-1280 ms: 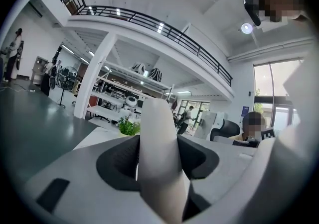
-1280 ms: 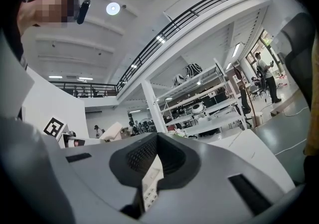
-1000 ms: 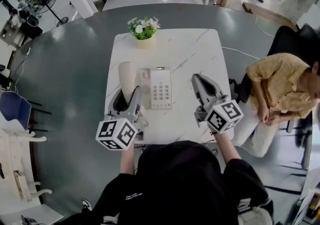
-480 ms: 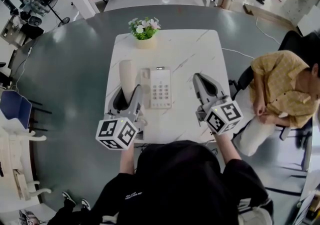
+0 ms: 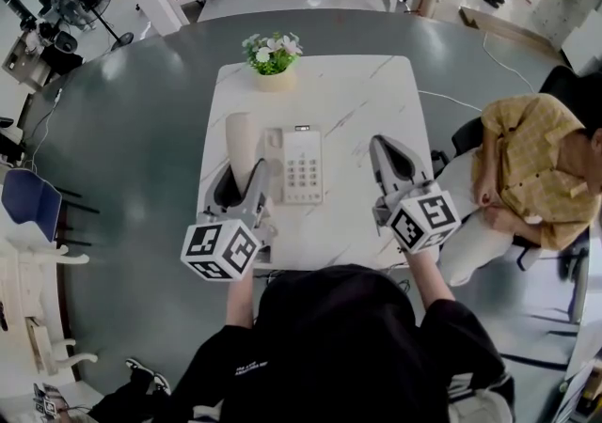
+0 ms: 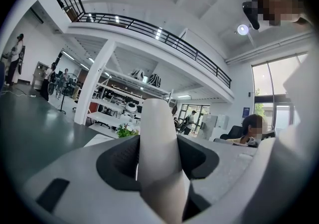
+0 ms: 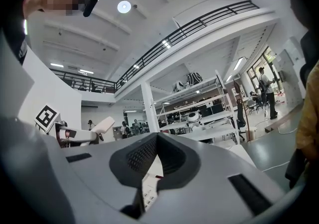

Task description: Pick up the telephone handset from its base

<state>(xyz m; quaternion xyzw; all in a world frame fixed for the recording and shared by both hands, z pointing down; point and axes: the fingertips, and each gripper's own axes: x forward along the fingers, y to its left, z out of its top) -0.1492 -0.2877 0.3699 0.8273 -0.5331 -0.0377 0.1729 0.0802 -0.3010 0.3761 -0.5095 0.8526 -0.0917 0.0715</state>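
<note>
The cream telephone handset (image 5: pixel 240 141) is clamped between the jaws of my left gripper (image 5: pixel 242 179), just left of the white phone base (image 5: pixel 301 167) with its keypad. In the left gripper view the handset (image 6: pixel 157 123) stands up between the dark pads (image 6: pixel 119 158), and its end rises well above them. My right gripper (image 5: pixel 388 152) hovers over the table to the right of the base, jaws shut with nothing in them. In the right gripper view its tips meet (image 7: pixel 157 137), and the handset (image 7: pixel 102 125) shows at the far left.
A small pot of flowers (image 5: pixel 271 58) stands at the far edge of the white marble table (image 5: pixel 362 92). A seated person in a yellow shirt (image 5: pixel 536 163) is close to the table's right side. A blue chair (image 5: pixel 26 205) stands at the left on the grey floor.
My right gripper has shifted slightly to the right and rolled a little. The seated person has moved. The left gripper and the handset have stayed in place.
</note>
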